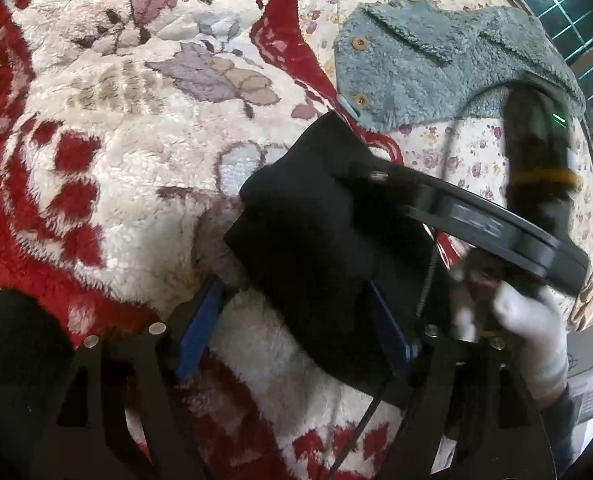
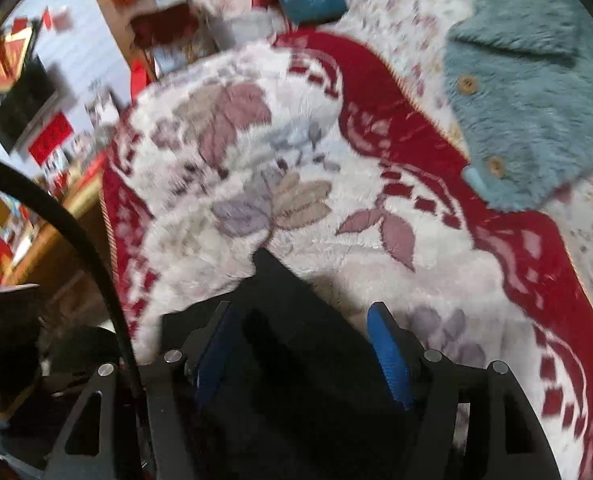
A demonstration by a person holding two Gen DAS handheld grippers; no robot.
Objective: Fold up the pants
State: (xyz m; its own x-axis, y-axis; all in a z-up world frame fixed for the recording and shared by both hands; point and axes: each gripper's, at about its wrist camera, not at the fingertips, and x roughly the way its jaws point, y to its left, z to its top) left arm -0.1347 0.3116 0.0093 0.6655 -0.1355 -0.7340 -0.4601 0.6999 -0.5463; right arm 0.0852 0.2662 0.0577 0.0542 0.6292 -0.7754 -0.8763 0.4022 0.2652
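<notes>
- Black pants (image 1: 316, 240) lie bunched on the red-and-cream floral blanket (image 1: 116, 140), near its curved red border.
- Left claw (image 1: 292, 328) stands wide; the pants lie between its blue pads, which do not press on them.
- Right claw (image 2: 304, 356) also stands wide over the dark cloth, gripping nothing.
- A white-gloved hand (image 1: 524, 332) shows at the right.
- A teal fleece jacket (image 2: 532, 92) lies beyond the border on the flowered sheet (image 1: 468, 152).
- No containers in view; open blanket stretches to the left.

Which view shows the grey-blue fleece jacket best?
The left wrist view. There the jacket is sharp: collar, three wooden buttons and pile are clear, though a blurred dark tool covers its right edge. In the right wrist view the jacket is motion-blurred and cut by the frame edge, but three buttons still show.
</notes>
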